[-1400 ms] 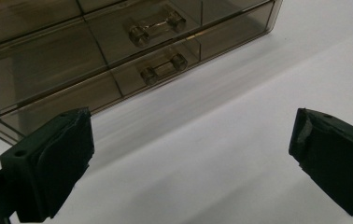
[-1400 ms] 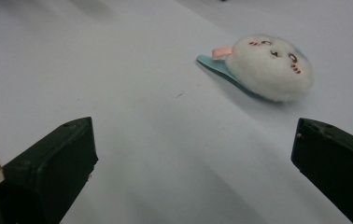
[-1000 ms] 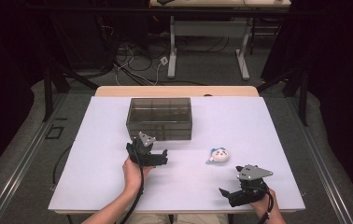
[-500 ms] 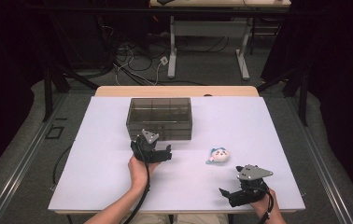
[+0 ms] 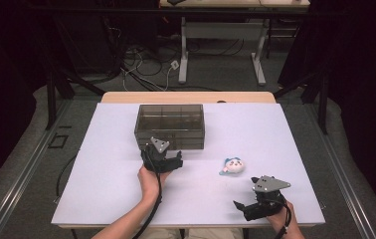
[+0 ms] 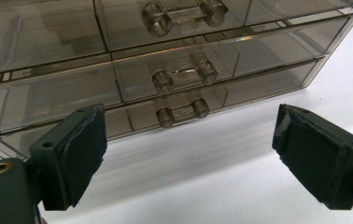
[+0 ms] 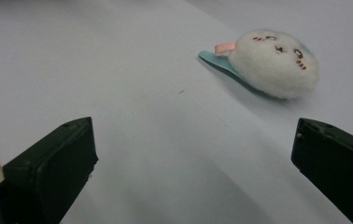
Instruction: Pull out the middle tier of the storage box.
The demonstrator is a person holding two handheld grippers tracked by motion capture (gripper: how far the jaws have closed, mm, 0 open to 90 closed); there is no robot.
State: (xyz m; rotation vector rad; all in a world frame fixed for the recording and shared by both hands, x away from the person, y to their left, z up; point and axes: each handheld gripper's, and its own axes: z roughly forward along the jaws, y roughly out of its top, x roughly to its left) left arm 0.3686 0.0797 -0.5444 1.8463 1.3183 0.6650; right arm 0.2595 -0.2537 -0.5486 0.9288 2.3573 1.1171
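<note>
Drawer unit [image 5: 170, 126] of smoky clear plastic stands just ahead of the left tongs [image 5: 175, 163], its three drawer fronts facing them. The left tongs' jaws have just been closing a little, yet they stand wide apart with nothing between them; the lowest handle [image 6: 182, 111] lies ahead, between the pads [image 6: 83, 151]. That plastic looks stiff, smooth and light, so a pull may drag the whole unit; the small bar handle is the likely place to pinch. Bare worktop [image 5: 106, 164] lies to the outer side of these tongs. The right tongs [image 5: 245, 208] rest near the worktop's front edge, jaws apart and empty, with a soft plush toy [image 7: 277, 63] a little ahead of them.
</note>
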